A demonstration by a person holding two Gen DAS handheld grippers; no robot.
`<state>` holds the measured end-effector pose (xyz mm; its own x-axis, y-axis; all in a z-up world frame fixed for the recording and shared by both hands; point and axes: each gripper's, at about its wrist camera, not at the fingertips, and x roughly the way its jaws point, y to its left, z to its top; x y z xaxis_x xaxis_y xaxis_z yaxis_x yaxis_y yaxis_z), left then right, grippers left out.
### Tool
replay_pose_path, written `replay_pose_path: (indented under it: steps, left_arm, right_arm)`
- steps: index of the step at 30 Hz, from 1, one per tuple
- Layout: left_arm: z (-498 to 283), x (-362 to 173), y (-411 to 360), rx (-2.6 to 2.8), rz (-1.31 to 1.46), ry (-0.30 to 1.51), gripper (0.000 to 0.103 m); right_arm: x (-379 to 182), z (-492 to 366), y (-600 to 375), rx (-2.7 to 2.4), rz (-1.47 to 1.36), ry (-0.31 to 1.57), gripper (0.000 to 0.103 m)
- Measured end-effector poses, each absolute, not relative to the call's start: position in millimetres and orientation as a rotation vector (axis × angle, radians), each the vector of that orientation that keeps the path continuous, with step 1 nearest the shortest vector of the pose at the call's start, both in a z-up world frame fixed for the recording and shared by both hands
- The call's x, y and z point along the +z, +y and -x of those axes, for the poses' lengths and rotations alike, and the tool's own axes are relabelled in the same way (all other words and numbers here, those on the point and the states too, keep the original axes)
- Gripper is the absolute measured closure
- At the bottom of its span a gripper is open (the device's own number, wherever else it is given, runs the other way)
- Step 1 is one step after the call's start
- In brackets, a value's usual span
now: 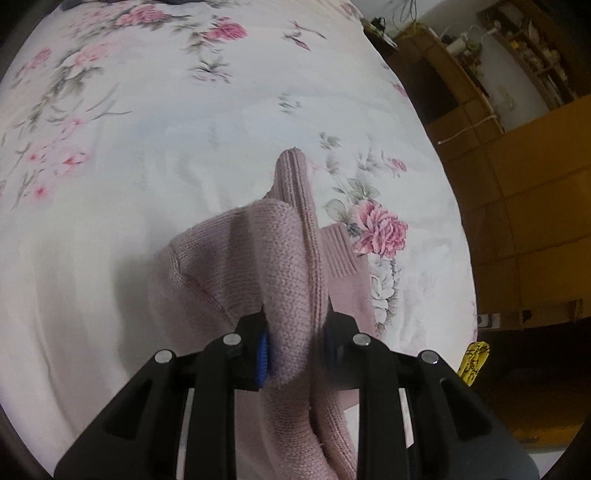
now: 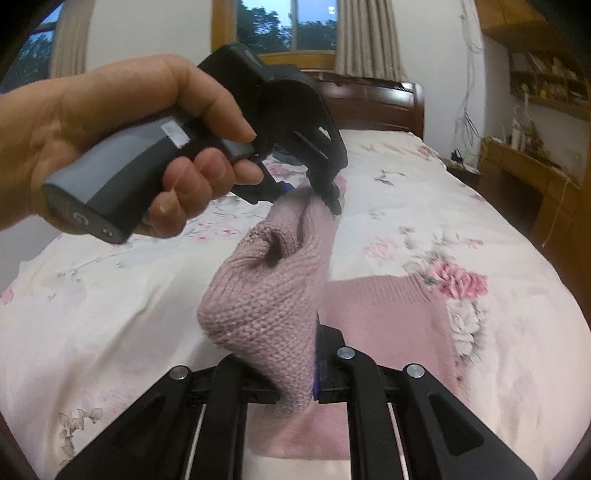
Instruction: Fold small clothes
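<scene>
A small pink knitted sweater point(image 1: 258, 251) is lifted off the floral bedspread point(image 1: 166, 147). My left gripper point(image 1: 295, 332) is shut on a bunched fold of it, and a ribbed edge rises past the fingers. In the right wrist view my right gripper point(image 2: 295, 369) is shut on another fold of the pink sweater point(image 2: 269, 306). The knit stretches between the two grippers, up to the left gripper point(image 2: 317, 195), which a hand point(image 2: 110, 140) holds above the bed. The rest of the sweater lies flat on the bed to the right.
The bed's right edge point(image 1: 461, 240) drops off to a wooden floor point(image 1: 535, 221). A wooden headboard point(image 2: 373, 103) and a window point(image 2: 288, 26) stand at the far end. A wooden desk point(image 2: 528, 173) and shelves sit at the right.
</scene>
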<state>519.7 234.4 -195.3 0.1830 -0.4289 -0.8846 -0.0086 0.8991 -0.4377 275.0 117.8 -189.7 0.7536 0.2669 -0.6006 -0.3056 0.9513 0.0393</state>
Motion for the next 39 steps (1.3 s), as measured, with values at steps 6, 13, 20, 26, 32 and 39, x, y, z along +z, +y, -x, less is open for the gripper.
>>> replay_pose_path:
  steps: [6,13,20,26,32,39]
  left_arm:
    - [-525,-212,191,-0.307,0.336,1.38,0.082]
    - [-524,-235,151,-0.267,0.301,1.366,0.082]
    - [-516,-252,116,-0.232,0.287,1.335,0.082]
    - [-504,-268,92,-0.198,0.237,1.288,0.082]
    - [-501,-282,82,-0.192,0.241,1.249,0.081]
    - [-502,-288,92,-0.346,0.494,1.153,0.045]
  right_arm:
    - [-202,-278,81,0.278,0.0,0.68,0.092]
    - [-219,-283,43,0.266,-0.082,0.721,0.093]
    - [-240,-284,8,0.254,-0.17,0.77,0.092]
    - [-261,-281,-17,0.261,-0.242,0.817,0.092]
    - [-288,-291,-54,0.334,-0.457,0.904,0.092]
    - [-320,-308,-94,0.483,-0.702,0.991,0.078]
